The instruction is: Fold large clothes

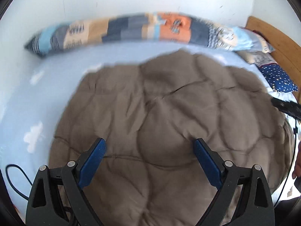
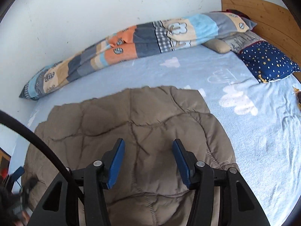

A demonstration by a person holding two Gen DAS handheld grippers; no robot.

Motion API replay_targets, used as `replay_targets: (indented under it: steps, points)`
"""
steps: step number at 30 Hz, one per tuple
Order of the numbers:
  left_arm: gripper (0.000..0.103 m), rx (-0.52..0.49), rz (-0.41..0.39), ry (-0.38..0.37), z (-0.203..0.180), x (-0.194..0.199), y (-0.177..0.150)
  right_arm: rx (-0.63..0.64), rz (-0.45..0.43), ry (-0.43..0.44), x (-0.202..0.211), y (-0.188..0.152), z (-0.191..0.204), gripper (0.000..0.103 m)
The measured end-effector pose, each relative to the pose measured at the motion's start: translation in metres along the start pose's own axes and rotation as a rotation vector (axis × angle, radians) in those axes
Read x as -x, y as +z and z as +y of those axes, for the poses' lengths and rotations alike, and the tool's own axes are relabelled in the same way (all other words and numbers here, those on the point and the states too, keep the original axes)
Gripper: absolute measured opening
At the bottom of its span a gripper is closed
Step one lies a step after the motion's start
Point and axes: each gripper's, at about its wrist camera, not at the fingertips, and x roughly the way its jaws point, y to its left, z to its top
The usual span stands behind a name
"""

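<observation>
A large grey-brown quilted padded garment [image 1: 165, 113] lies spread on the light blue bed sheet [image 1: 37, 98]; it also shows in the right wrist view [image 2: 131, 124]. My left gripper [image 1: 150, 145] is open and empty, its blue pads wide apart just above the garment's near part. My right gripper [image 2: 148, 145] is open and empty too, hovering over the garment's near right part. The other gripper's dark tip [image 1: 286, 106] shows at the right edge of the left wrist view.
A rolled patchwork blanket [image 2: 116, 50] lies along the white wall [image 2: 94, 9]. A navy star-print pillow [image 2: 267, 62] and other pillows sit by the wooden headboard [image 2: 263, 13]. Bare blue sheet [image 2: 254, 122] extends right of the garment. A black cable [image 2: 37, 143] crosses the lower left.
</observation>
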Motion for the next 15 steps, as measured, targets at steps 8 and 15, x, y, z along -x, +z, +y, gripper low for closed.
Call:
replay_targets:
  steps: [8,15]
  points:
    - [0.098,-0.015,0.097,-0.028,0.001,-0.029,0.005,0.052,0.130,-0.070,-0.035,-0.012,0.004,0.063]
    - [0.098,0.052,0.040,-0.059,0.012,-0.010,-0.002,0.020,0.102,-0.050,-0.023,-0.017,0.000,0.064]
